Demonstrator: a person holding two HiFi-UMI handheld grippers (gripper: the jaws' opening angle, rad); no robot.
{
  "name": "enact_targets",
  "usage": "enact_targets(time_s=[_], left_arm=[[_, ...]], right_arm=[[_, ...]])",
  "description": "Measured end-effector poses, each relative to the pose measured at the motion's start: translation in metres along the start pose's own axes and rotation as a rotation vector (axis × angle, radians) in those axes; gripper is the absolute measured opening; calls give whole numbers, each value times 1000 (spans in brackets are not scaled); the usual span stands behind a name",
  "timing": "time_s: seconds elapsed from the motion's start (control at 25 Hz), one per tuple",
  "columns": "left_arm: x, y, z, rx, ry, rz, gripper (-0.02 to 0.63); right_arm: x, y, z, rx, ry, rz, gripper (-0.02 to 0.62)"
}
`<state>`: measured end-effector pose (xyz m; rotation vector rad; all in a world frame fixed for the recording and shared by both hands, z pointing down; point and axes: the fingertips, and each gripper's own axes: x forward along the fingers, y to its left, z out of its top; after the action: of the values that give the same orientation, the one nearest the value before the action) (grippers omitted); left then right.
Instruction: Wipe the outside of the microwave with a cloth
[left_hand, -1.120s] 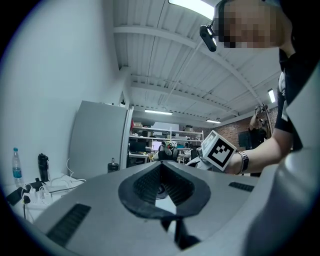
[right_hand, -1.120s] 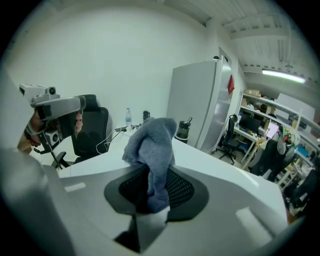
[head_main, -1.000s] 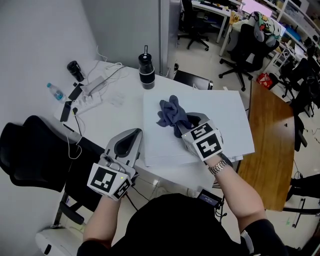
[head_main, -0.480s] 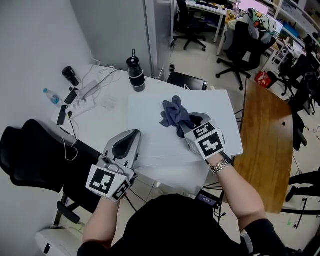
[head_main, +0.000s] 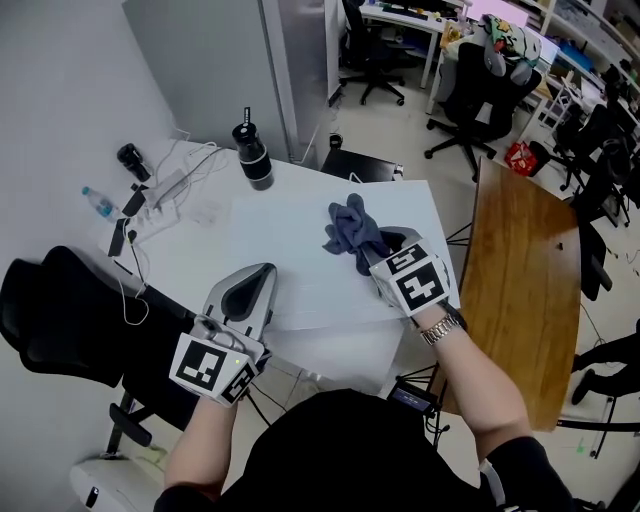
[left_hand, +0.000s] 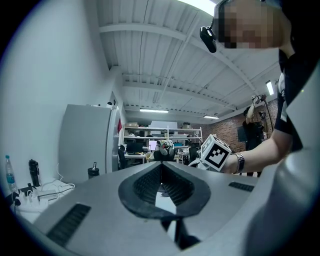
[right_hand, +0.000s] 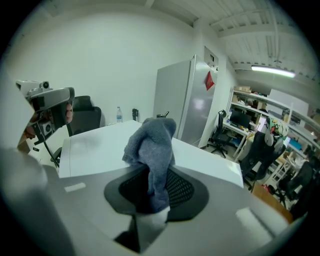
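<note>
- The right gripper (head_main: 378, 248), with the cloth (head_main: 350, 225) in its jaws, has travelled right across the microwave (head_main: 295, 285); a second ago it was over the left-middle of the white top, and now it is right of the middle, near the right edge
- The left gripper (head_main: 255, 283) has gone right too; its tip was just off the microwave's near left corner and is now over the near left part of the top
- The head view has swung with them: the black flask (head_main: 252, 157) has slid left, and the wooden table (head_main: 520, 270) fills more of the right side
</note>
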<state>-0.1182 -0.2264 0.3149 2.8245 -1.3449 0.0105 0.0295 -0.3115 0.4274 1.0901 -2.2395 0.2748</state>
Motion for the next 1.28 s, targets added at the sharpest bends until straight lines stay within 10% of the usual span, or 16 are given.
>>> enact_targets(time_s=[1.28], left_arm=[[55, -99, -2, 60, 67, -7, 5]], right_arm=[[-70, -131, -73, 93, -60, -117, 89]])
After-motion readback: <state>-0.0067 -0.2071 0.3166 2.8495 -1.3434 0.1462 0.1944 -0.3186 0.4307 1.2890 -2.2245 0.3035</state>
